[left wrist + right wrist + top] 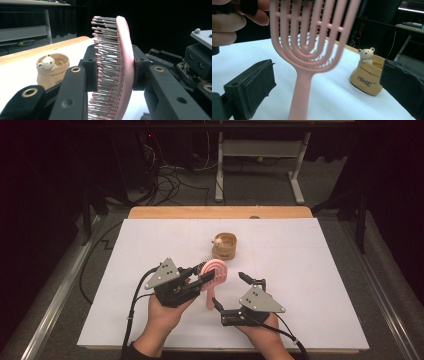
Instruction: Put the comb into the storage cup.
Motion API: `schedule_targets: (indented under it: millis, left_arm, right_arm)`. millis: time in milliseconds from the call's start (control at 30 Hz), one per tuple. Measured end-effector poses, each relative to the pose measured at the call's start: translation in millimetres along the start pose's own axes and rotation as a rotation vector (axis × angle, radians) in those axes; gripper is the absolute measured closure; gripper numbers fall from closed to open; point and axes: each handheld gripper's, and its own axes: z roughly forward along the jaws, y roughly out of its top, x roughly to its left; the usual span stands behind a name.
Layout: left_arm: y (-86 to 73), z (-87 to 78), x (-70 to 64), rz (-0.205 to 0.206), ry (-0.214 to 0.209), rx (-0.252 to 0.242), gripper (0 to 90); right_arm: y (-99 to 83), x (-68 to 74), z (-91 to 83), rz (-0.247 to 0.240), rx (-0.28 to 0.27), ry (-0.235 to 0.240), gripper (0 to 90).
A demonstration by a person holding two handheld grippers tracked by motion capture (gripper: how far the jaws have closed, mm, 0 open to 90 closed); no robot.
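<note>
A pink vented hairbrush (214, 279) is held upright over the white table, handle pointing down. My left gripper (206, 276) is shut on the brush head; in the left gripper view the black pads clamp the pink head (125, 67) from both sides, bristles facing left. My right gripper (231, 291) stands open just right of the handle; in the right gripper view the pink handle (299, 97) hangs between its two pads, touching neither. A tan cup with a small bear figure (224, 245) stands behind the brush, also visible as the bear cup (52, 70) and bear cup (367, 75).
A white sheet (310, 270) covers the wooden table (220, 212). Beyond the far edge are cables (170, 180) on the floor and a white desk frame (260, 150). Metal rails (60, 290) run along both sides.
</note>
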Motion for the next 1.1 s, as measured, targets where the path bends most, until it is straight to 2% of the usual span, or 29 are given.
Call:
schedule_targets:
  millis: [167,267,400,700,1100]
  left_arm:
    - [-0.1,-3.1,5.5,-0.005,0.008,0.0,64.4]
    - [0.0,-5.3,8.5,0.004,0.024,0.001,64.3]
    - [0.4,-9.6,12.8,0.014,0.035,-0.009,64.3]
    - [1.9,-16.8,18.7,0.015,0.042,-0.034,64.2]
    - [2.2,-19.1,20.1,0.017,0.048,-0.043,64.1]
  right_arm:
    - [-1.3,-8.0,-3.5,0.027,0.006,0.002,0.1]
    - [-3.3,-13.5,-5.5,0.033,0.011,-0.009,0.1]
    - [-8.5,-22.0,-8.6,0.068,0.021,-0.025,0.0]
    - [-23.0,-38.1,-17.0,0.081,0.069,-0.064,0.0]
    - [-37.1,-58.1,-37.9,0.095,0.093,-0.123,0.0]
